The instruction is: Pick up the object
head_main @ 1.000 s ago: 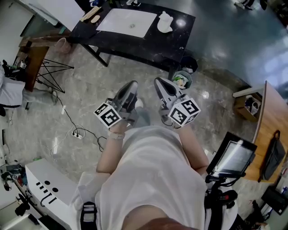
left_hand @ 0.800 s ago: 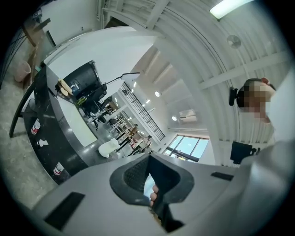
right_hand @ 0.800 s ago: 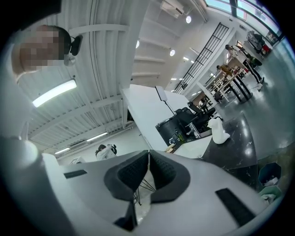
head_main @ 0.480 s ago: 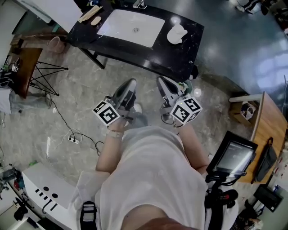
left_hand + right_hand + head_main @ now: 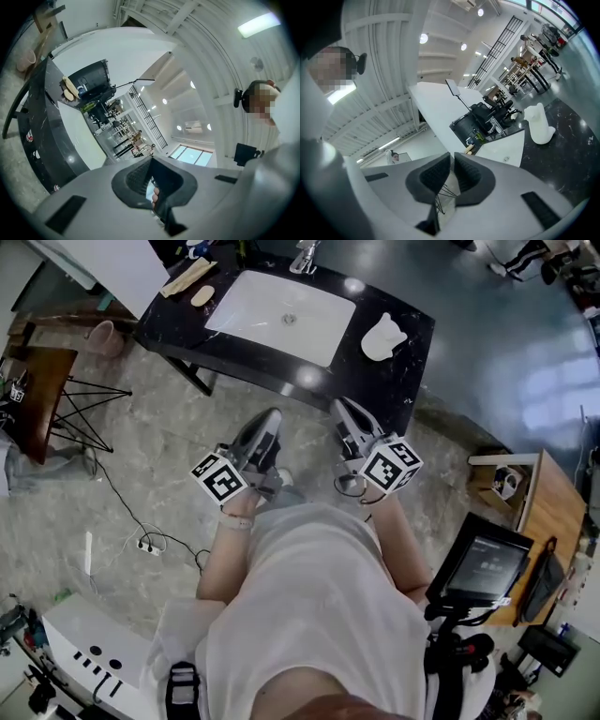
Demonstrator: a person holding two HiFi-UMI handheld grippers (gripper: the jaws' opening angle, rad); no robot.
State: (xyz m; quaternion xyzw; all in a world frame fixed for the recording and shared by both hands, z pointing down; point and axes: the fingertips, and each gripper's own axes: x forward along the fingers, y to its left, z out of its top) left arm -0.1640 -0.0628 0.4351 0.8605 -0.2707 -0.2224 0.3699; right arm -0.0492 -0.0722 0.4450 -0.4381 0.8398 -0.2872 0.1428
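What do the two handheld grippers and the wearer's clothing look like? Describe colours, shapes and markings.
Both the left gripper and the right gripper have smooth light-grey plastic shells tapering forward to dark grey fingers with ribbed pads. Each carries a white cube printed with black square markers at its rear. The person wears a white short-sleeved shirt.

I see a glossy black stone-look desk (image 5: 417,324), a smooth white basin (image 5: 281,315), and a polished marble floor (image 5: 159,456).
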